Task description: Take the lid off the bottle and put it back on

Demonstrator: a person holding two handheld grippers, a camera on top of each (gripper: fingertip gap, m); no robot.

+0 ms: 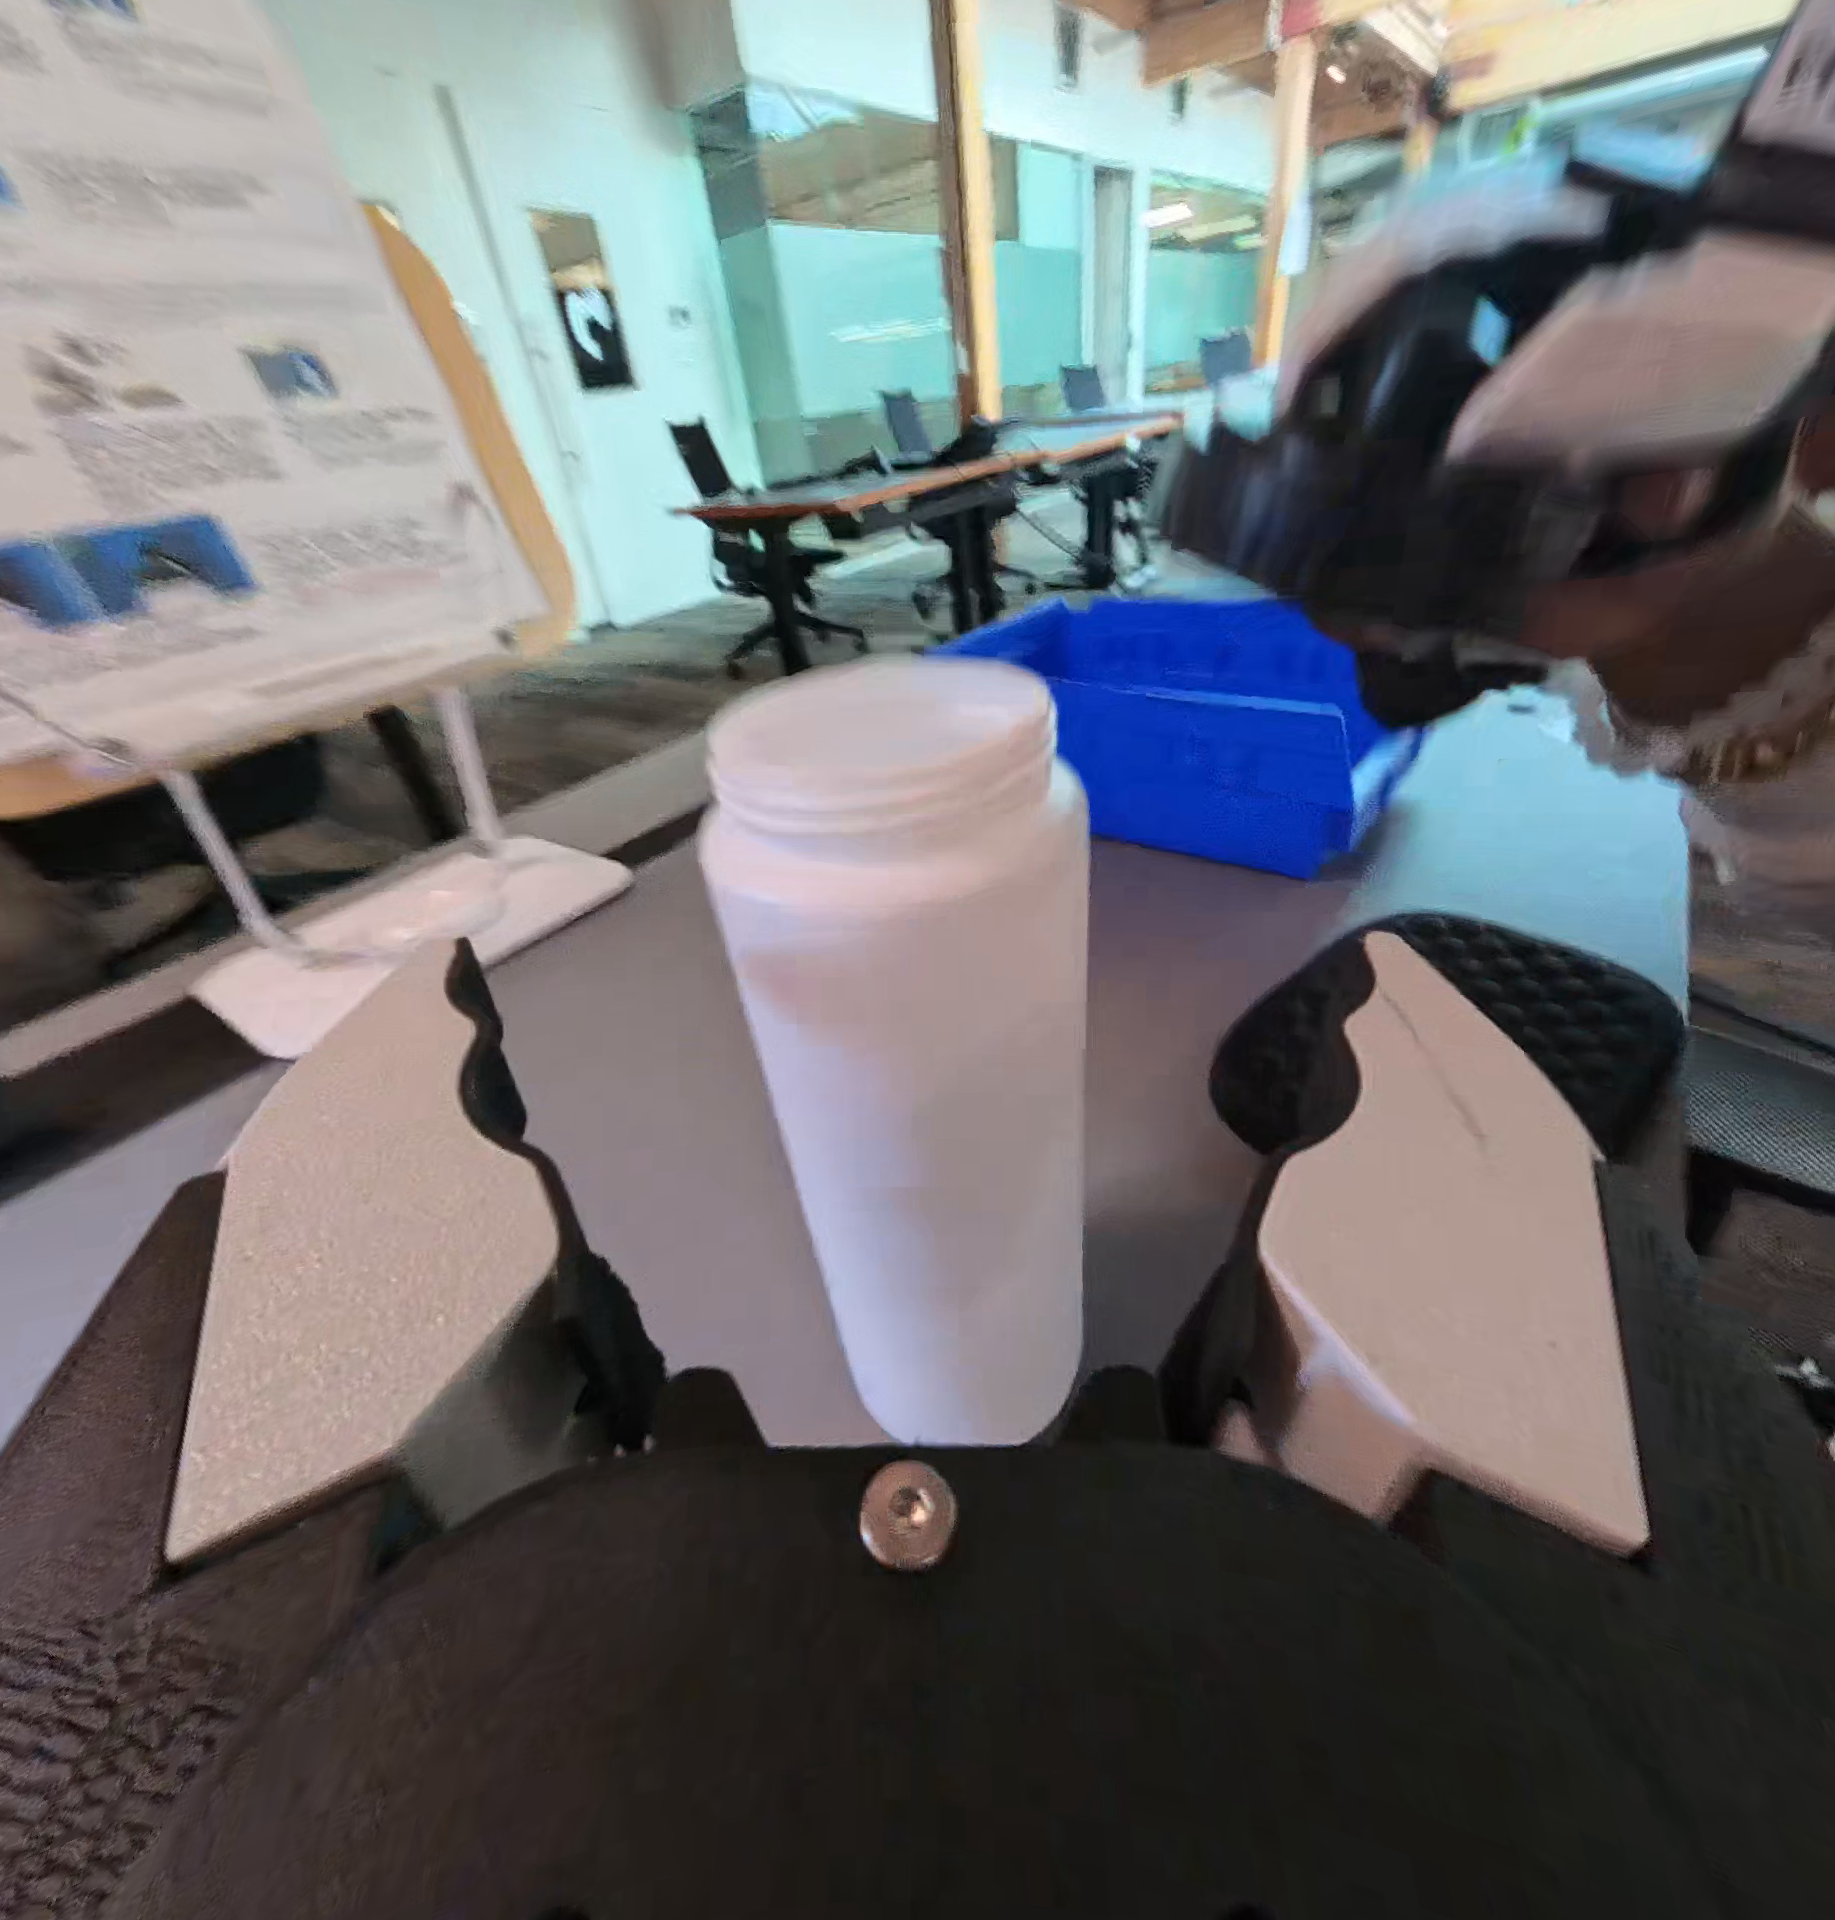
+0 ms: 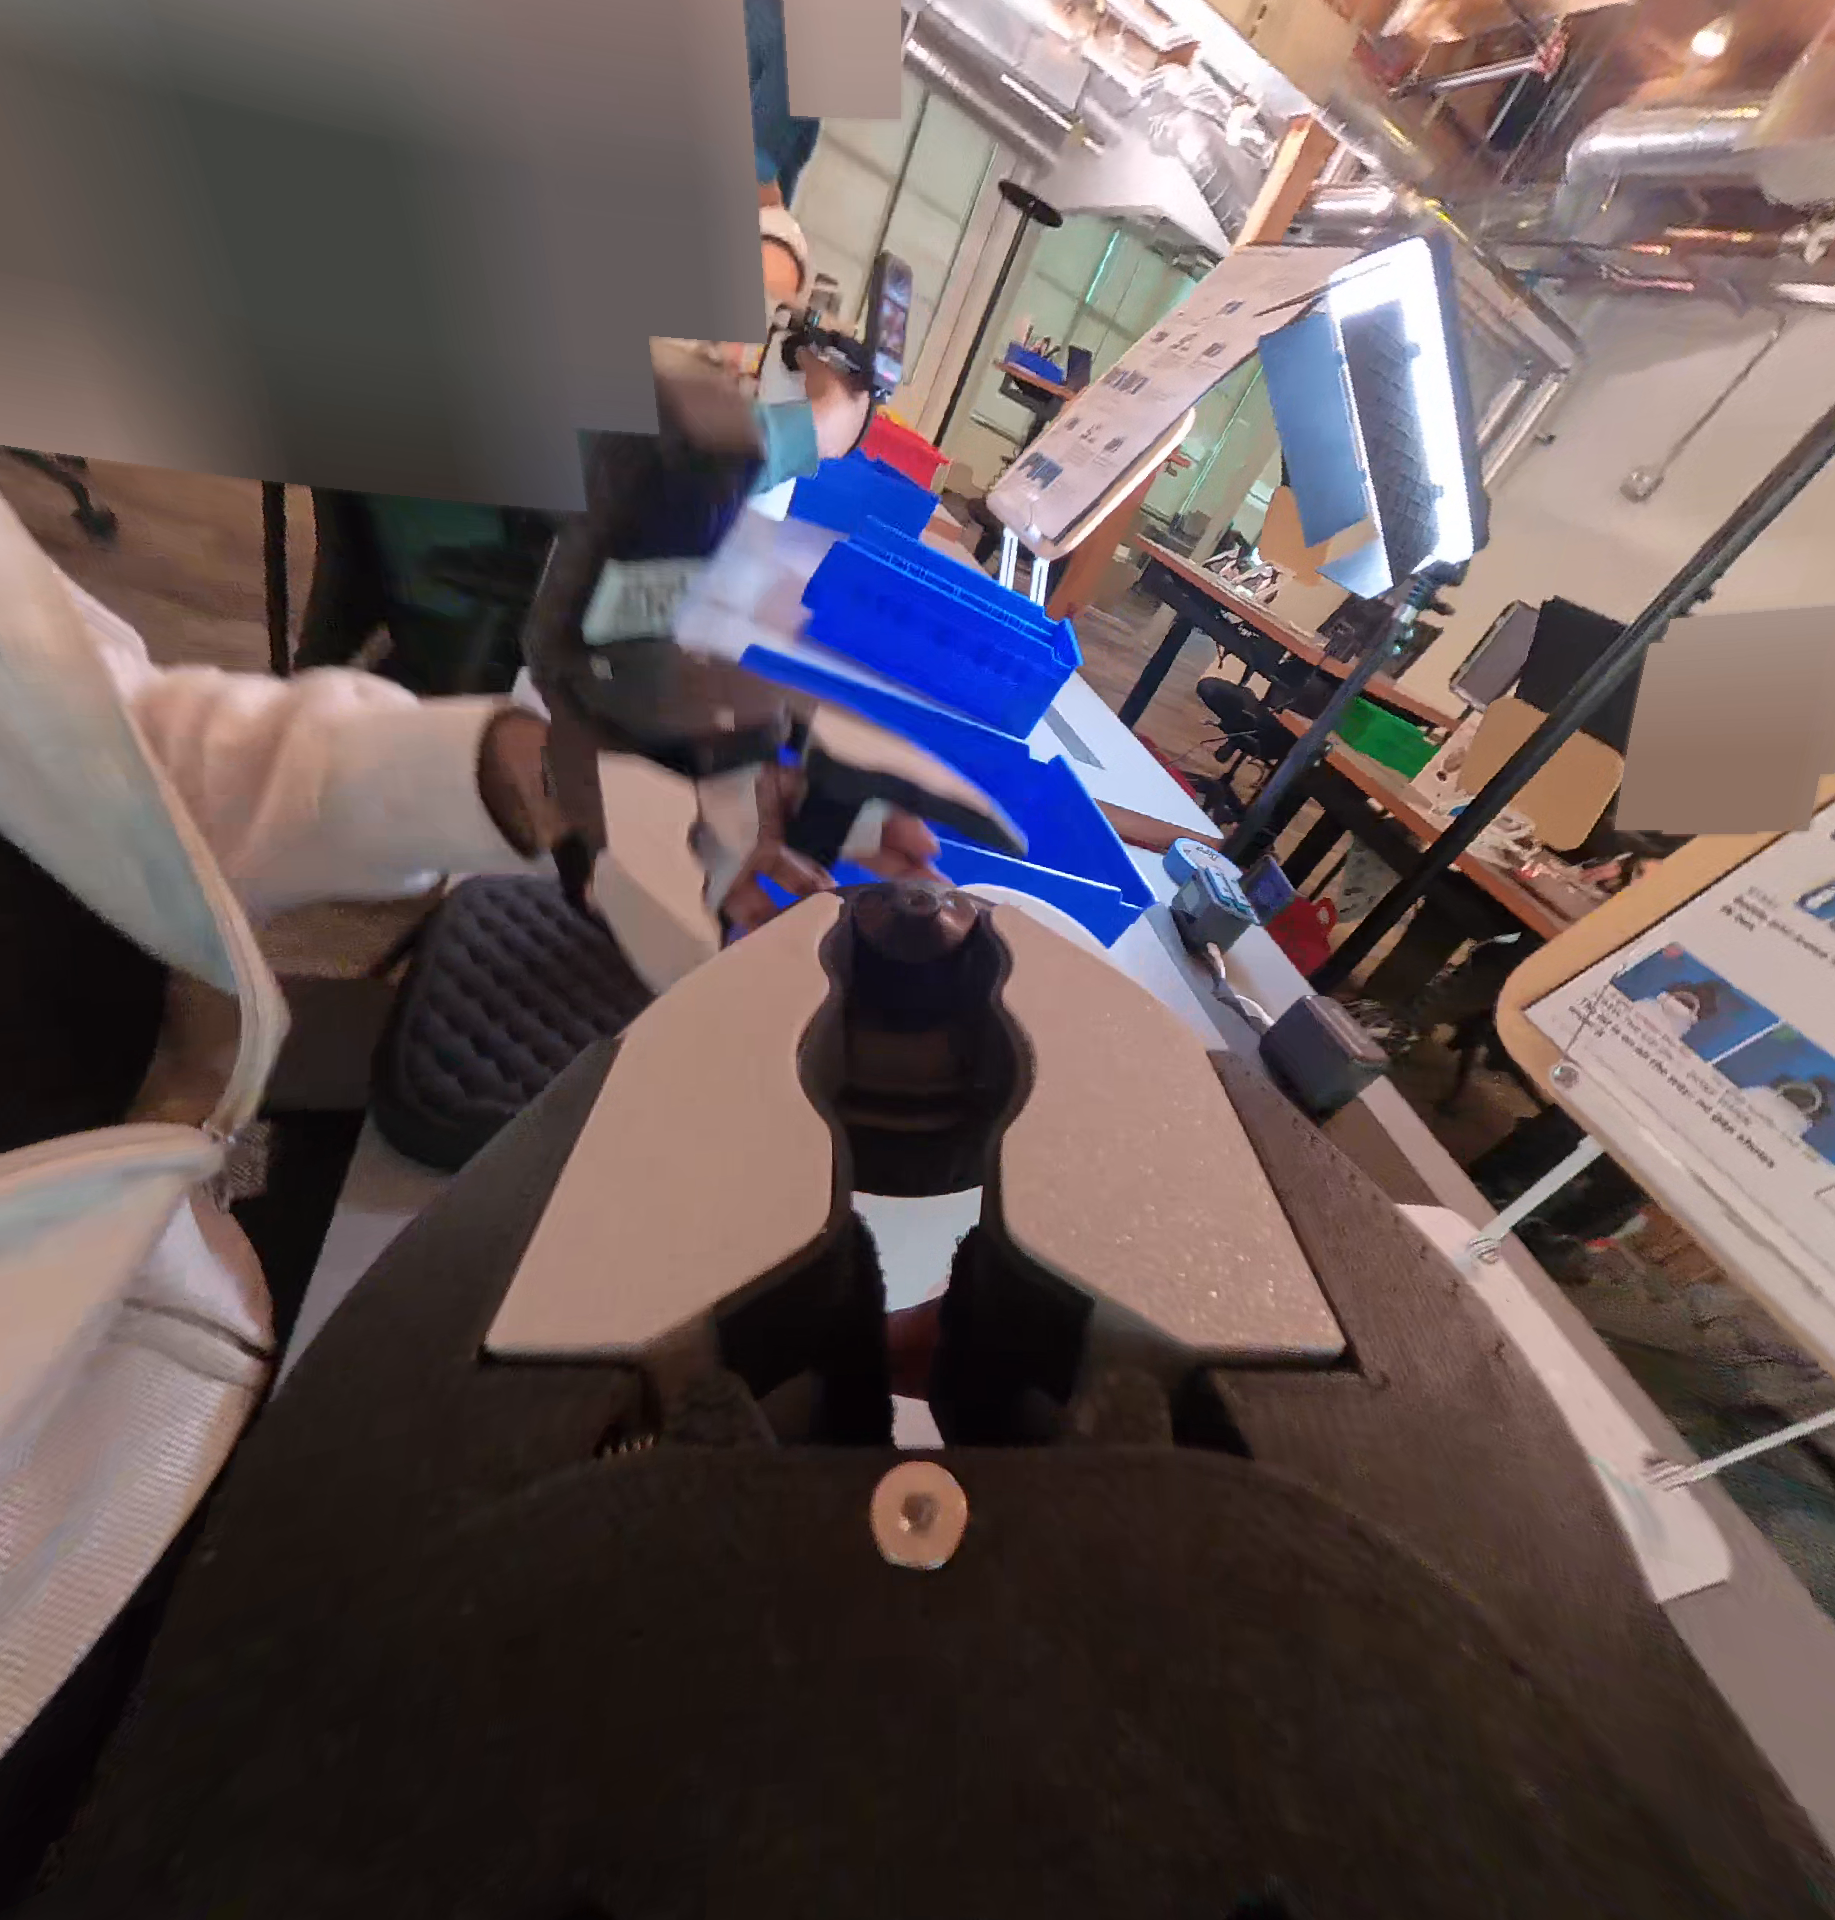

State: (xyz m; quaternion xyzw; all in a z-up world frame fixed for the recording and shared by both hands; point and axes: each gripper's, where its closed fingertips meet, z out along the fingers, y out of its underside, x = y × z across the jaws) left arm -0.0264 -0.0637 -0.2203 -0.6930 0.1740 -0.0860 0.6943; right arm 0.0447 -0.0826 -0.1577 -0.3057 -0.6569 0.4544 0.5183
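Between the left tool's (image 1: 913, 1081) spread fingers stands the white bottle (image 1: 897, 1029), upright on the grey table (image 1: 1495, 831); lid is off, threaded neck bare; jaws wide, neither finger touching the bottle, gap on both sides; bottle base sits near the tool's throat, slightly blurred.

Right tool (image 2: 913, 935) narrow, clamped on the dark lid (image 2: 913, 920) near the fingertips; lid seen edge-on from behind, so its shape is hard to read; something white shows through the gap below the lid, cannot tell what.

From the left wrist view, the right tool appears upper right, blurred, raised above table level and well apart from the bottle, a hand around it.

Behind the bottle: blue bin (image 1: 1193, 727) on the table; instruction sheet on a stand (image 1: 196, 364) to the left. Right wrist view shows more blue bins in a row (image 2: 934, 623), a lit light panel (image 2: 1401, 416) on a pole, and a second printed sheet (image 2: 1723, 1018) at right edge; person's white sleeve (image 2: 321, 769) at left.
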